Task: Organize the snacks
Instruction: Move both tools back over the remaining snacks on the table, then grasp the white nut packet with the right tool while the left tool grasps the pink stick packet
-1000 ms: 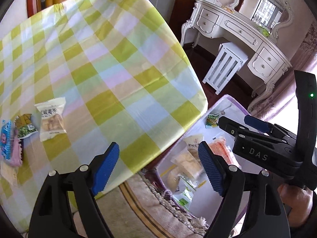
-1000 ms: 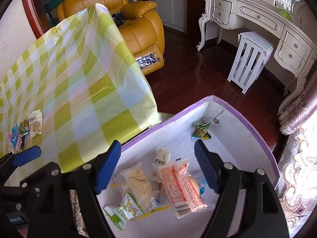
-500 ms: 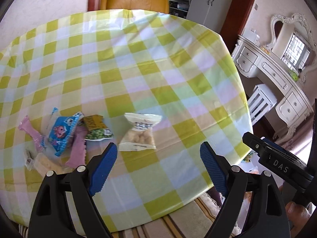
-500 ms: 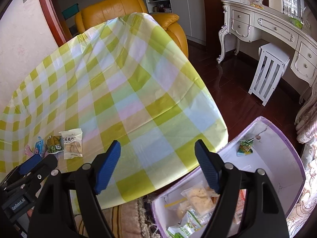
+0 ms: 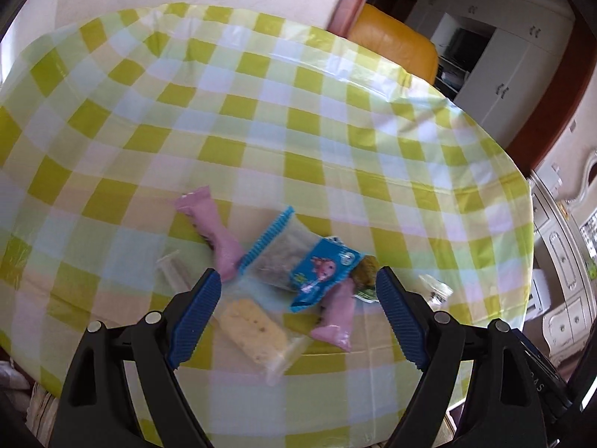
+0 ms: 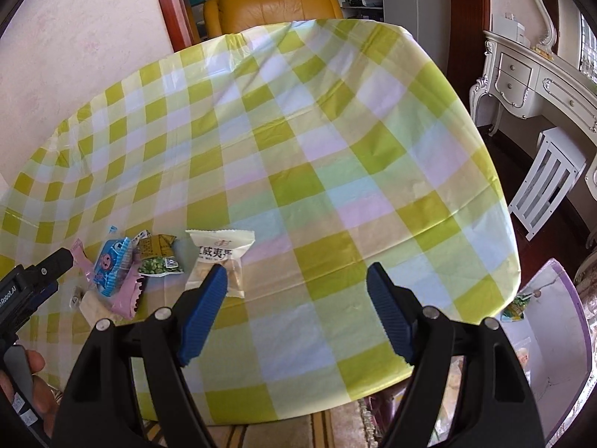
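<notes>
Snacks (image 5: 283,283) lay in a heap near the bench's (image 5: 335,149) front edge, w/ wide bare cloth beyond. My left jaws (image 5: 298,310) hung apart over the heap, nothing between. My right jaws (image 6: 294,313) also apart, empty, just right of the cream packet (image 6: 220,257). Box (image 6: 559,336) sat below the bench's right edge. A sec earlier both cams faced that box.

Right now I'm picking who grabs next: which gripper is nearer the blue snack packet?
Left. The left gripper hovers over the pile, with the blue snack packet between its open jaws. The right gripper is off to the side, beyond the white packet.
</notes>
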